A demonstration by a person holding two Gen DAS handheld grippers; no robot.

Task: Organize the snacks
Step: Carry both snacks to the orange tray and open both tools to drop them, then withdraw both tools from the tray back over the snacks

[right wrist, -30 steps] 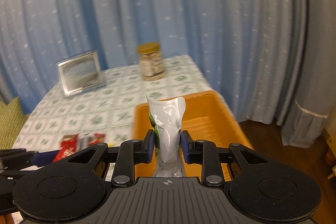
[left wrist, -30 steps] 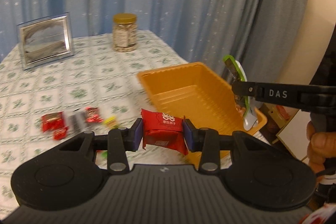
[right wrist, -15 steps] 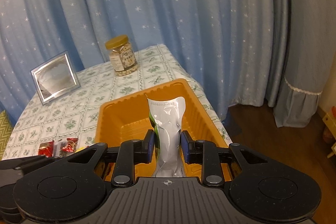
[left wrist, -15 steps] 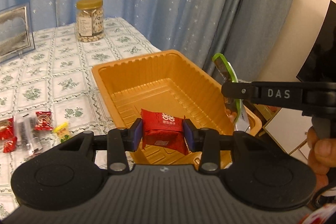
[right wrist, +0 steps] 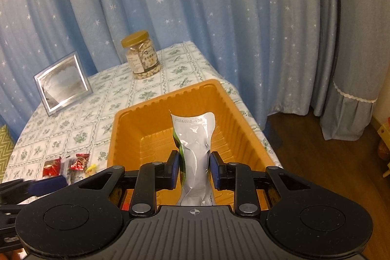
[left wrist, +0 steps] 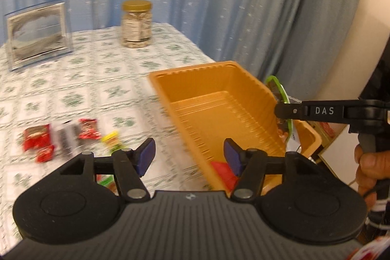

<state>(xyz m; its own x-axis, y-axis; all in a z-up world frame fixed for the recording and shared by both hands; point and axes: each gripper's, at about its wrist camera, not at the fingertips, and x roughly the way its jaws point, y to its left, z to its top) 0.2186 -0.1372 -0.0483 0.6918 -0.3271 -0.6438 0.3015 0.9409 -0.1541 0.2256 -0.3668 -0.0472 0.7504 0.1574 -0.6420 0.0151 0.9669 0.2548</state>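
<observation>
Two hand-held grippers are loading snacks into an orange tray (right wrist: pixel 121 138) on a flower-patterned tablecloth.

To the left of the tray, loose snacks (left wrist: pixel 61 138) are lying in a small cluster on the cloth. My left gripper (left wrist: pixel 189 157) is hanging at the tray's near-left wall with its jaws spread wide and nothing between them; a red packet (left wrist: pixel 223 173) is lying in the tray's near end. Over the tray's middle, my right gripper (right wrist: pixel 193 169) is pinching a silver pouch (right wrist: pixel 195 145) upright. I judge I am best lowering the pouch well inside the walls before opening, so it is not tipping over the rim.
</observation>
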